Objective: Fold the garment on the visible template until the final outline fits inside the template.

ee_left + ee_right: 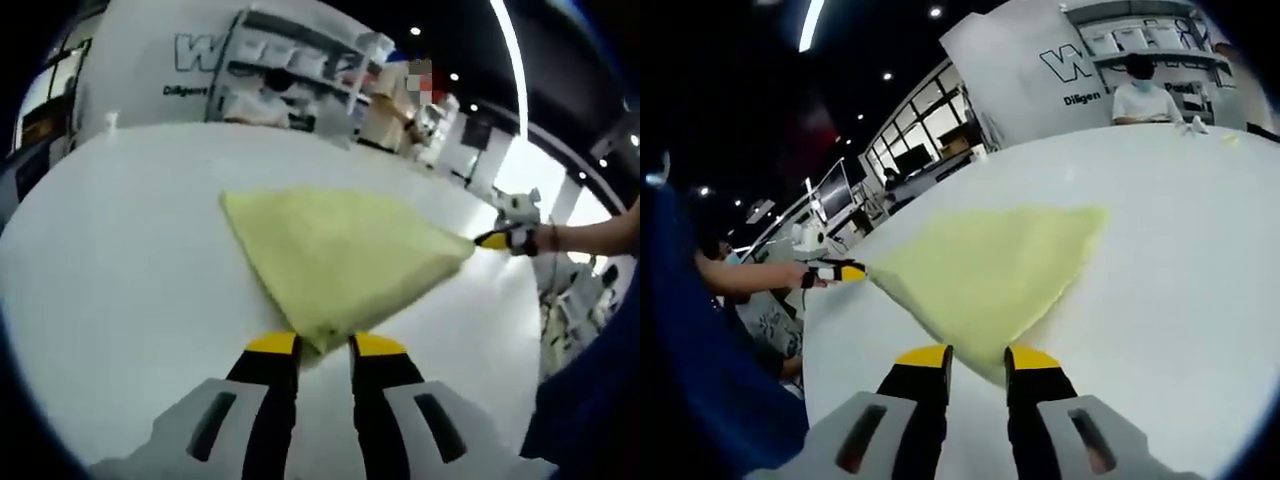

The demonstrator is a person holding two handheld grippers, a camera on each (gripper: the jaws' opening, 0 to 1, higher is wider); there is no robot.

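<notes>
Now: garment stretched between two grippers

The yellow garment [340,262] lies on the white table [120,260], its long axis running gripper to gripper. The left gripper [325,345] pinches one corner; the right gripper [975,352] clamps the opposite corner.

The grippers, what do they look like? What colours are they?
Each gripper, left and right, has two black jaws with yellow tips, rising from pale grey bodies with dark slots. Seen from across the table, the other gripper's top looks white and bumpy. The person wears dark blue and a dark wrist strap.
</notes>
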